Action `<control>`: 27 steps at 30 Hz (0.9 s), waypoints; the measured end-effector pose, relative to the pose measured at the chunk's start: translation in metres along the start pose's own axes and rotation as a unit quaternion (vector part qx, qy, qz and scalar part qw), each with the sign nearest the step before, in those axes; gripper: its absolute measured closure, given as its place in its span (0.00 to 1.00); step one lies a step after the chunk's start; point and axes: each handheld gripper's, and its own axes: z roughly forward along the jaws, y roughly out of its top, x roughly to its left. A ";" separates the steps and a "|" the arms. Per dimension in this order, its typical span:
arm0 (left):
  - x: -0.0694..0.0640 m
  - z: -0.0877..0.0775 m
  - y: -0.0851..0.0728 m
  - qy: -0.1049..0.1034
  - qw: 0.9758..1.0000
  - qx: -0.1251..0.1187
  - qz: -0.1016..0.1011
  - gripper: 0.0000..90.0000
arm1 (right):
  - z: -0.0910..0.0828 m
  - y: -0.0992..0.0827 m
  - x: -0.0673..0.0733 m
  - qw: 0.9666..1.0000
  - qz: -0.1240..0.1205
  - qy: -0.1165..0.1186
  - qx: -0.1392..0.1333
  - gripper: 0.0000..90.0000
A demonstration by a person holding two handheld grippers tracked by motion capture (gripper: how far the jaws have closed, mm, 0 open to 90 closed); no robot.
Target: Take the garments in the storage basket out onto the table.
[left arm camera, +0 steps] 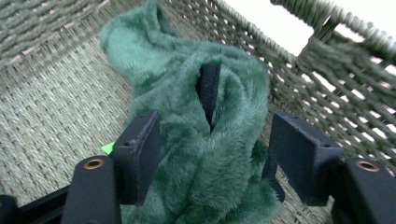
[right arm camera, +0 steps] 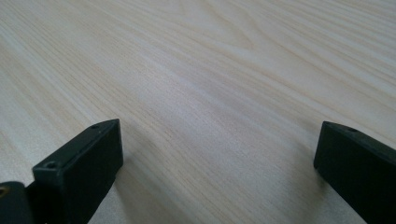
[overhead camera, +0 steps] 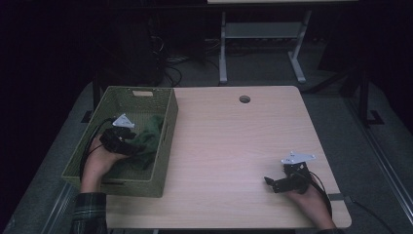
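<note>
A green plush cloth [overhead camera: 148, 136] lies bunched inside the olive woven basket [overhead camera: 168, 131] at the table's left. My left gripper [overhead camera: 130, 141] reaches down into the basket over the cloth. In the left gripper view the cloth [left arm camera: 187, 93] sits between the jaws of the left gripper [left arm camera: 217, 135]; the left pad brushes the fur and the right pad stands a little off it, so the grip is open. A dark strap shows in a fold of the cloth. My right gripper [overhead camera: 270, 183] rests near the table's front right, and the right gripper [right arm camera: 219, 135] is open over bare wood.
The basket's woven wall [left arm camera: 327, 84] rises close behind the cloth, with a handle slot in it. A small bright green tag [left arm camera: 108, 148] lies on the basket floor. The wooden table [overhead camera: 234, 136] has a cable hole [overhead camera: 244, 99] at the back. A desk frame stands beyond.
</note>
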 end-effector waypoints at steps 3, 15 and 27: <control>0.001 0.004 -0.002 -0.001 1.000 0.011 0.001 0.33 | 0.000 0.000 0.000 1.000 0.001 0.000 0.000 0.01; 0.005 0.020 -0.009 -0.006 0.999 0.048 -0.015 0.34 | 0.000 0.000 0.000 1.000 0.000 0.000 0.000 0.01; 0.008 0.013 -0.010 -0.022 0.999 0.043 -0.024 0.90 | 0.000 0.000 0.000 1.000 -0.001 0.001 -0.001 0.01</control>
